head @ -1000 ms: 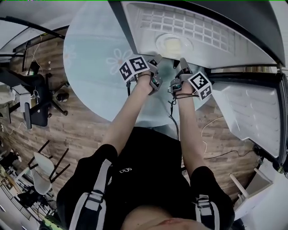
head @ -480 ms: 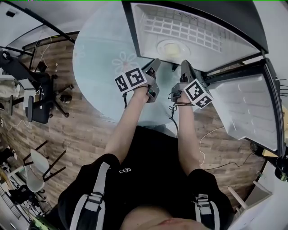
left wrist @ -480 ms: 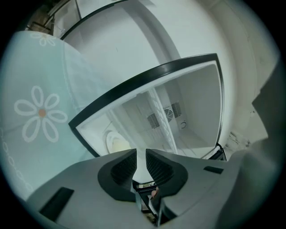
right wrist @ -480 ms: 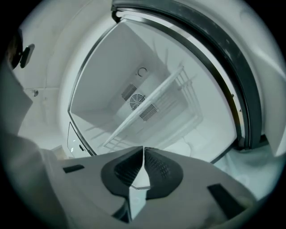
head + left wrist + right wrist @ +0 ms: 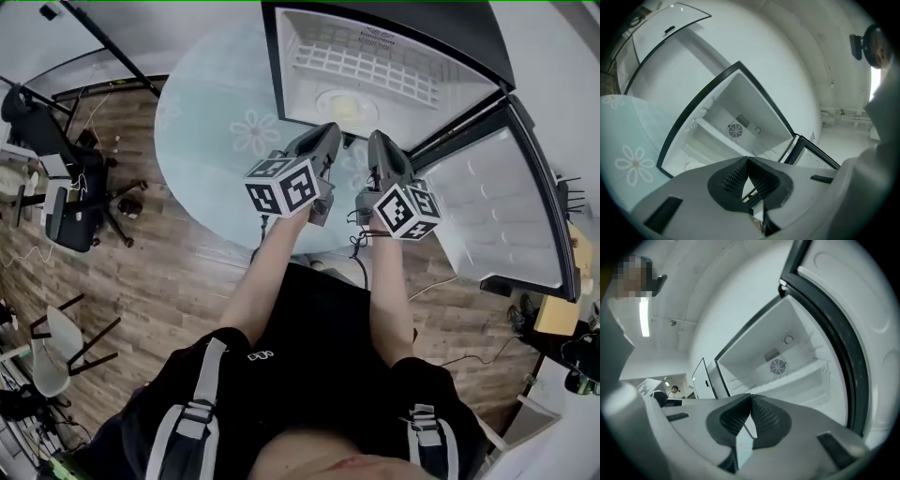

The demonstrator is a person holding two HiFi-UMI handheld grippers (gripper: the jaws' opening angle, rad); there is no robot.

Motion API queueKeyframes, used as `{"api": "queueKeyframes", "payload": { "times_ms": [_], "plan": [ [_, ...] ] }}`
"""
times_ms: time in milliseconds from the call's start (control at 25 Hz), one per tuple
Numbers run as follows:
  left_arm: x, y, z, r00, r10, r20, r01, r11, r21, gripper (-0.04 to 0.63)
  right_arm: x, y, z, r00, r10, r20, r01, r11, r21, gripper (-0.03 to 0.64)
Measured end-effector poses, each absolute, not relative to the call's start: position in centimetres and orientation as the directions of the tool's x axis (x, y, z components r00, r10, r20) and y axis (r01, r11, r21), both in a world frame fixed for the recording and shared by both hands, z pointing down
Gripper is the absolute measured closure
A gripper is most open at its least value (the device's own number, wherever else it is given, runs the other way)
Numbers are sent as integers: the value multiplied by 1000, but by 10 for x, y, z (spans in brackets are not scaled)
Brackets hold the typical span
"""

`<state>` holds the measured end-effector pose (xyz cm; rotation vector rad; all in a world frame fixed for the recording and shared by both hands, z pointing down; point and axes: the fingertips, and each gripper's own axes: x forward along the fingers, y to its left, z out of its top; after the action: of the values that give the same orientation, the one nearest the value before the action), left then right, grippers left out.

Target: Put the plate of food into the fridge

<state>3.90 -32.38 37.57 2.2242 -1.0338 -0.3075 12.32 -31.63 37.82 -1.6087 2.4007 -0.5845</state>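
The fridge point(image 5: 375, 66) stands open, and a pale plate of food point(image 5: 345, 105) rests on its white wire shelf. Its door point(image 5: 497, 206) is swung out to the right. Both grippers are held up in front of the opening, apart from the plate. My left gripper point(image 5: 330, 129) is shut and empty, its pads meeting at the tips point(image 5: 748, 160). Beside it, my right gripper point(image 5: 375, 137) has its jaws closed together point(image 5: 751, 397) with nothing between them. The gripper views show the fridge's white inside and rear fan point(image 5: 736, 130) point(image 5: 777, 366), but the plate is hidden there.
A pale blue round mat with flower prints point(image 5: 211, 122) lies before the fridge on the wooden floor. Office chairs point(image 5: 70, 220) and a white chair point(image 5: 52, 347) stand at left. Cables point(image 5: 450, 272) trail at right. A person point(image 5: 674, 391) sits far off.
Both grippers have drawn back from the fridge shelf and risen toward the head camera. The right gripper's jaws have closed. The plate stays on the shelf.
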Motion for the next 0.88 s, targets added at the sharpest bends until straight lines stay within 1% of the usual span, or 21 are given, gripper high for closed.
{"api": "queueKeyframes", "payload": {
  "times_ms": [80, 160, 240, 320, 480, 680, 880],
  "plan": [
    [46, -307, 362, 652, -757, 42, -631, -511, 583, 598, 125, -303, 363, -389, -920, 39, -876, 357, -325, 612],
    [51, -288, 340, 645, -764, -1, -663, -560, 497, 598, 123, -290, 348, -386, -922, 23, -899, 371, -231, 612],
    [54, -270, 318, 637, -769, -52, -689, -599, 409, 598, 117, -276, 333, -398, -917, 5, -907, 393, -154, 612],
    [56, -252, 307, 626, -776, -74, -714, -608, 347, 598, 109, -261, 325, -427, -904, -3, -899, 424, -104, 612],
    [69, -225, 302, 608, -791, -65, -758, -603, 249, 598, 114, -238, 315, -453, -891, -24, -887, 453, -90, 612],
    [76, -203, 306, 543, -839, -30, -833, -543, 107, 598, 122, -219, 315, -469, -883, -19, -882, 469, -42, 612],
    [67, -203, 311, 486, -874, -16, -870, -485, 94, 598, 119, -209, 312, -481, -876, -29, -876, 482, -10, 612]
  ]
}}
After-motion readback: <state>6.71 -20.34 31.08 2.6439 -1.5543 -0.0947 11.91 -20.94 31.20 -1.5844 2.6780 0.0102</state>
